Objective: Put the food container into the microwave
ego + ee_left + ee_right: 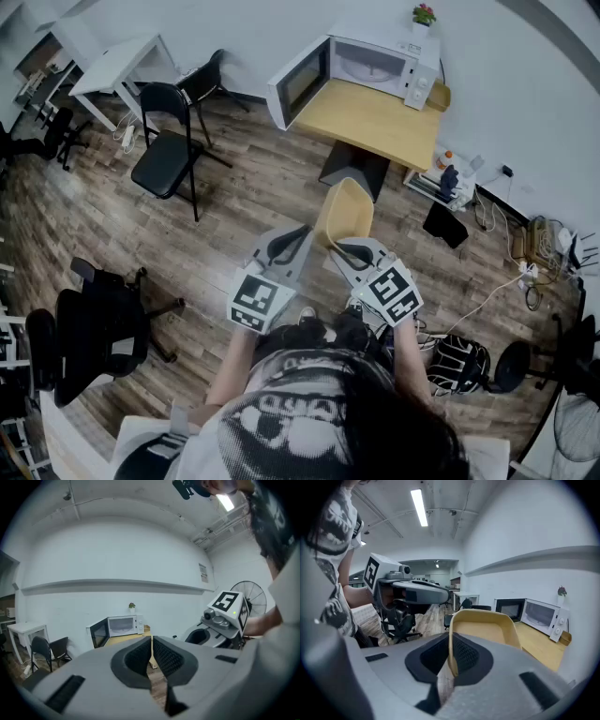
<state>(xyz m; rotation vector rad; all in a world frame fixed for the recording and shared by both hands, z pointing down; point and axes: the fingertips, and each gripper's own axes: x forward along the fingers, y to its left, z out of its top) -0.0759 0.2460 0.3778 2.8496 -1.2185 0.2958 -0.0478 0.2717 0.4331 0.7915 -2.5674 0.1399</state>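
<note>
The tan food container [345, 211] is an empty shallow tray, held in the air over the wood floor. My right gripper [336, 249] is shut on its near rim; the right gripper view shows the container [485, 627] wall pinched between the pads of the gripper [451, 657]. My left gripper [298, 236] hovers just left of it, shut and empty, its pads [140, 658] pressed together. The white microwave [375, 64] stands at the back of a wooden table [380, 120], its door [298, 82] swung open to the left. The microwave [123, 625] lies well ahead of both grippers.
A black folding chair [169, 141] and a white desk [117, 66] stand to the left of the table. An office chair [103, 328] is at my left, a black bag [459, 361] at my right. Cables and boxes [525, 253] lie along the right wall. A small plant [424, 14] tops the microwave.
</note>
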